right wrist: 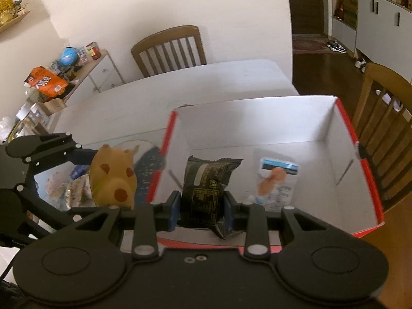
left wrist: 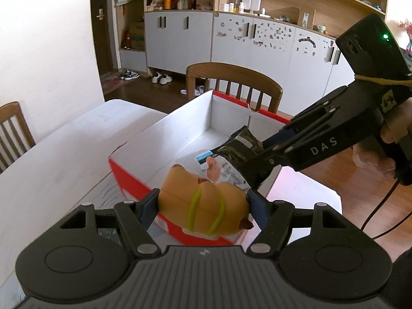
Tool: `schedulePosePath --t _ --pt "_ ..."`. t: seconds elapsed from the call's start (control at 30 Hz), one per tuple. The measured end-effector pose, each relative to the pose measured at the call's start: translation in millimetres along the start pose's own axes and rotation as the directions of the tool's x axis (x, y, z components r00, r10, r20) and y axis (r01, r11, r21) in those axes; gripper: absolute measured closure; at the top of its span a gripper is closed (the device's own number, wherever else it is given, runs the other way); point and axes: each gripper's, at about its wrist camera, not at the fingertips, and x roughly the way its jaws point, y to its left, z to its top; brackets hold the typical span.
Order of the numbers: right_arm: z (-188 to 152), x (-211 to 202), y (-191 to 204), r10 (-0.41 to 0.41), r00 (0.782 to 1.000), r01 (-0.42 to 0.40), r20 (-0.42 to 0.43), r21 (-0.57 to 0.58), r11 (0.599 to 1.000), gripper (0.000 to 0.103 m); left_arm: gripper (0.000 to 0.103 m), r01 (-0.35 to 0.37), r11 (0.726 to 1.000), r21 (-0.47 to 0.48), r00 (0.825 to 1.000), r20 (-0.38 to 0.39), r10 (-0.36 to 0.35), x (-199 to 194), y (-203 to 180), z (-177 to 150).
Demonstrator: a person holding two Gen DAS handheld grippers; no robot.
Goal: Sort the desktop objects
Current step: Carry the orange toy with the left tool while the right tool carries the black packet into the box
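Presently the white table (right wrist: 180, 82) carries a white box with red outer walls (right wrist: 342, 139), its top open; both tools are at its near end. On the box floor lies one flat printed packet (right wrist: 279, 180).

Left gripper (left wrist: 203, 206): jaws pinching a tan toy animal (left wrist: 206, 200) across its body, the blue pads pressed on either flank. The toy hangs over the box's near corner, not yet inside. Judged light, hollow and smooth-skinned, probably somewhat yielding; the rounded flanks could slip, so the present hold across the widest part is the sound one.

Right gripper (right wrist: 201, 209): jaws drawn in on a dark foil snack pack (right wrist: 206, 190), gripped at its lower part, the upper end standing free above the box interior. Judged light, soft and crushable, with a slick wrapper; best held across the filled middle rather than the crimped end seam, which would fold.

Loose items lie on the table left of the box, blurred.
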Motion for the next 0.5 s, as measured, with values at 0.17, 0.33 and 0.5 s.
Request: schedulePosePath --t 0.17,0.33,0.5 --pt "0 1 -24 -0.024 1.000 0.024 -0.004 0.021 0.999 0.070 0.031 0.009 1.000 0.024 1.000 -0.018 -0.008 27 -5 15" --pt "-1 5 -45 -0.059 0.998 0.059 -0.010 0.035 0.998 0.069 0.031 0.017 0.999 0.033 0.999 -0.045 -0.016 56 -8 28" --pt "-1 14 -62 -0.089 0.996 0.090 -0.029 0.035 0.995 0.070 0.031 0.010 0.999 0.043 0.996 -0.089 -0.007 87 -8 38"
